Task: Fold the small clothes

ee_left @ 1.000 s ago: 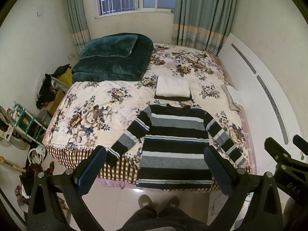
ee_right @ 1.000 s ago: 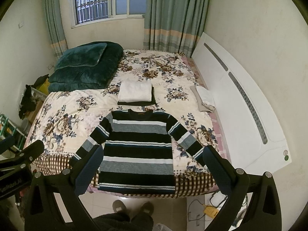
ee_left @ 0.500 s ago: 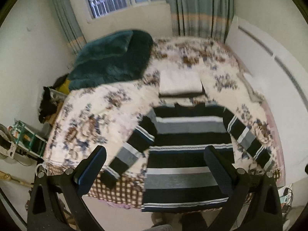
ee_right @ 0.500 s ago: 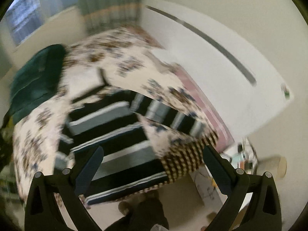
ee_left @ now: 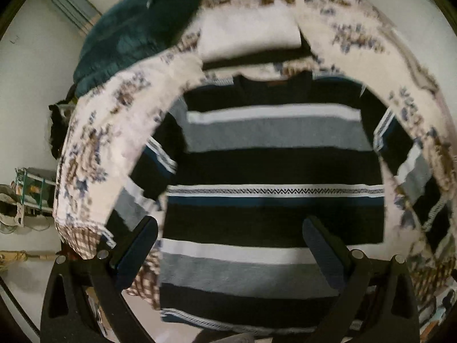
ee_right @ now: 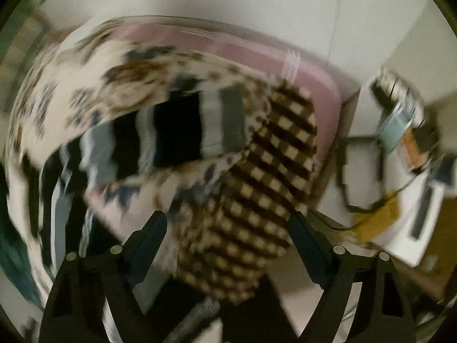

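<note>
A black, grey and white striped sweater (ee_left: 271,171) lies flat on the floral bed (ee_left: 94,148), sleeves spread, hem toward me. My left gripper (ee_left: 231,245) is open and empty, low over the sweater's lower body. My right gripper (ee_right: 228,240) is open and empty, close above the bed's right front corner; the sweater's right sleeve (ee_right: 177,134) lies just beyond it. The right wrist view is blurred.
A folded white cloth on a dark one (ee_left: 248,34) lies past the collar. A green quilt (ee_left: 137,31) is at the far left. A checked bed skirt (ee_right: 257,200) hangs at the corner. Clutter and cables (ee_right: 400,171) sit on the floor at right.
Both grippers have dropped down and forward toward the bed. The left has closed in on the sweater's body; the right has swung to the right sleeve and bed corner.
</note>
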Available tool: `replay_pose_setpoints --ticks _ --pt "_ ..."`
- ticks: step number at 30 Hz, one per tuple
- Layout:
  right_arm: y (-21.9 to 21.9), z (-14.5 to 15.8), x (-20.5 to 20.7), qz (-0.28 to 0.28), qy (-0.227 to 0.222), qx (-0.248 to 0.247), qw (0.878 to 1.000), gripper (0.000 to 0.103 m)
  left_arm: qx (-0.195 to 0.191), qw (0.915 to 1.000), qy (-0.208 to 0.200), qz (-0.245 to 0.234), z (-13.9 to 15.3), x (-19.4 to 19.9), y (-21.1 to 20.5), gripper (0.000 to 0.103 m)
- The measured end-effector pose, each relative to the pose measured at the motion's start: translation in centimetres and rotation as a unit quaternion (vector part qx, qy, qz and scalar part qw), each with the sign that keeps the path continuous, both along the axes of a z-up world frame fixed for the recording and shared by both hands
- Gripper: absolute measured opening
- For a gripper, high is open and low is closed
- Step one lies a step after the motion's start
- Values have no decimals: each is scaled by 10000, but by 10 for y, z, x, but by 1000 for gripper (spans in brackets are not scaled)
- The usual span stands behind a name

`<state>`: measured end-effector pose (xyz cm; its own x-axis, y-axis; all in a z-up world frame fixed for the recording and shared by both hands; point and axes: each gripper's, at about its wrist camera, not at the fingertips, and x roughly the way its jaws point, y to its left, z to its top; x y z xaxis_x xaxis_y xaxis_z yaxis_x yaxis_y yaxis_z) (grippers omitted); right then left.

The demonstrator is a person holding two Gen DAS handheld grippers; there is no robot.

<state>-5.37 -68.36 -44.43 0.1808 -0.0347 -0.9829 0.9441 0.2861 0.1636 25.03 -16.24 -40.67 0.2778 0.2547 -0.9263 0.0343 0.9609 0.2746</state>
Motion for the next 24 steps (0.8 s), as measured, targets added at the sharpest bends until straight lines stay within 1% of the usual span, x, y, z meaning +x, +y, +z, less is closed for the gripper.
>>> replay_pose_setpoints --ticks 3,5,6,7,8,10,12,13,14,15,16,18,20,22,24 --pt "-29 -56 -4 -716 -272 344 9965 88 85 9997 156 138 -37 11 -6 103" --pt "-44 -91 -5 -1192 -438 521 9905 88 100 9992 273 266 -58 19 -6 103" --pt "-46 -100 -5 -1325 -500 584 9882 88 92 9987 343 367 -71 24 -5 103" --pt "-51 -115 -3 -1516 -597 627 9847 88 78 9983 380 428 -78 27 -4 103" --pt "-53 -123 -1 -1638 -680 642 9821 88 47 9979 421 496 -85 30 -3 103" --pt "-56 -138 4 -1923 -805 574 9763 88 30 9973 442 587 -100 35 1 103" --pt "-54 -139 10 -2097 -877 401 9730 82 23 9970 443 637 -111 40 2 103" --pt "-52 -138 14 -2135 -893 273 9725 68 12 9968 430 673 -116 41 6 103" --pt "-50 -137 19 -2105 -886 131 9735 49 18 9966 421 710 -120 42 9 103" --pt "-48 -134 24 -2055 -839 -9 9751 37 27 9962 421 768 -124 43 15 103" --pt "-45 -129 30 -1993 -803 -164 9765 18 19 9957 425 821 -126 43 20 103" --pt "-37 -116 46 -1794 -715 -465 9801 13 -17 9945 414 964 -128 43 32 103" --pt "-24 -97 68 -1447 -687 -803 9838 12 -17 9931 374 1112 -128 43 48 103" --pt "-10 -73 100 -962 -677 -1104 9869 12 0 9913 284 1288 -125 41 70 103" --pt "12 -45 144 -288 -742 -1352 9876 11 8 9892 206 1454 -121 41 89 103"
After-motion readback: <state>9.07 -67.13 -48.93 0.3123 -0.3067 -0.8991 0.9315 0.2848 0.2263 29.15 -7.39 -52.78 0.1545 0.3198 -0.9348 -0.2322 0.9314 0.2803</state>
